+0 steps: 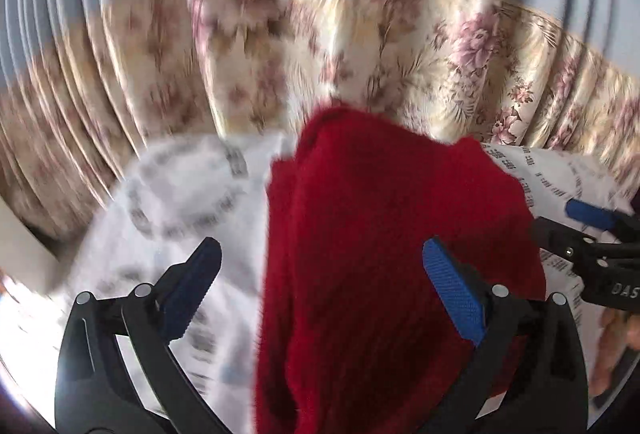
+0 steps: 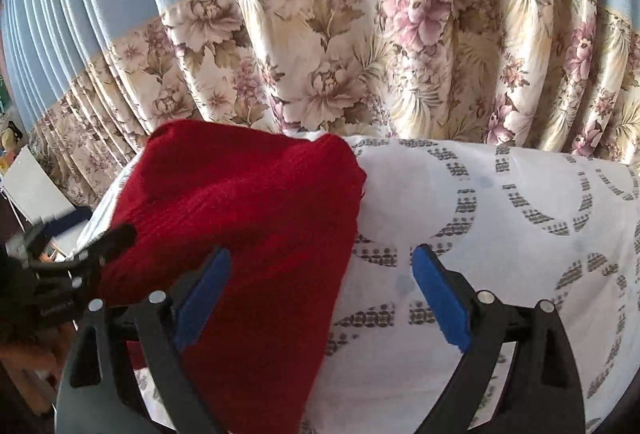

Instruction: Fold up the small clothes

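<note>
The left gripper [image 1: 320, 262] is spread wide, and the red knitted garment [image 1: 384, 246] lies between its jaws, reaching past the tips. The right gripper [image 2: 322, 266] is also spread, the garment under its left finger, resting on the white patterned bedsheet [image 2: 500, 218]. Beyond hangs a floral pleated curtain [image 2: 360, 46].

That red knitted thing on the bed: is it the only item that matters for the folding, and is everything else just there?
Part of the job:
- red knitted garment
- left hand-held gripper, open
- right hand-held gripper, open

Just there:
- white patterned bedsheet under the garment
- floral curtain behind the bed
</note>
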A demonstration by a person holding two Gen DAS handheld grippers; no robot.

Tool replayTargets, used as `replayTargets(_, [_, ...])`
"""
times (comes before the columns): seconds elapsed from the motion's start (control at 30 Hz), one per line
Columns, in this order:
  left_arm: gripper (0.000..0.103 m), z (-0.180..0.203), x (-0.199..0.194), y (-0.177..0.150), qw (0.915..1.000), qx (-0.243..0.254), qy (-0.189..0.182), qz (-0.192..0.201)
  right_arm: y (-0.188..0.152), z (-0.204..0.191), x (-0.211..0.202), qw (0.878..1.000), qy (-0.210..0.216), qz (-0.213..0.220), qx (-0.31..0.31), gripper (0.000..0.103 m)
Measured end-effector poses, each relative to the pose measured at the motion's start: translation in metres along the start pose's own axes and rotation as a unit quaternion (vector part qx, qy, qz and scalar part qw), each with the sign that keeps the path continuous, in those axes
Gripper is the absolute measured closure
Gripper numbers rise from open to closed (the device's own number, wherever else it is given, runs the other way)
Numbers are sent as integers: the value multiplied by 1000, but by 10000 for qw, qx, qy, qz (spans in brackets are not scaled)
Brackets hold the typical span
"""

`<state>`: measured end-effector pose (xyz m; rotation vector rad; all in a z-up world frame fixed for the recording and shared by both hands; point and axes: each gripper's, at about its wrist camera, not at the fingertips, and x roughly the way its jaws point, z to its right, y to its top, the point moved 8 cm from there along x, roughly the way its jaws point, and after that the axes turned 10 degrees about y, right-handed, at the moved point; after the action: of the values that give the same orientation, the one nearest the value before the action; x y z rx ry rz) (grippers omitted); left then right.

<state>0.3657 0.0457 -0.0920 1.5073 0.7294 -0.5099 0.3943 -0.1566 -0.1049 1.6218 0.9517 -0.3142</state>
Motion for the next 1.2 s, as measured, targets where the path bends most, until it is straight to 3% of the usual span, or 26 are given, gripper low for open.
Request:
replayTargets(0.17, [3, -7, 29, -32, 9974, -468, -396, -368, -8, 3, 27, 9992, 214, -136, 314, 11])
replayTargets(0.33, [3, -8, 52, -50, 9827, -1140, -1233, -783, -22, -10, 53, 9972, 571, -416, 238, 14])
replayTargets(0.47, [3, 1, 57, -52, 9818, -1033, -1371, -817, -25, -15, 57, 9965, 680, -417, 234, 22])
replayTargets(0.6, [3, 12, 57, -50, 9850, -915, -1243, -769, -23, -20, 57, 9965, 717, -409, 117, 38])
replayTargets(0.67, [13, 17, 55, -49, 9830, -959, -1365, -770, -21, -22, 54, 9970, 688, -366, 14, 45])
replayTargets(0.73, [32, 19, 49, -47, 9803, -1009, -1507, -776, -17, -22, 51, 9970, 715, -307, -17, 51])
replayTargets(0.83, [46, 25, 34, -42, 9857, -758, -1371, -618, -15, -21, 45, 9964, 802, -288, -42, 55])
replayTargets(1.0, [50, 43, 13, -29, 9869, -622, -1404, -497, 2, -18, 14, 9966, 786, -73, -221, 57])
replayTargets(1.2, [49, 114, -32, -1, 9859, -378, -1627, -112, 26, 26, -57, 9968, 565, 99, -551, 57])
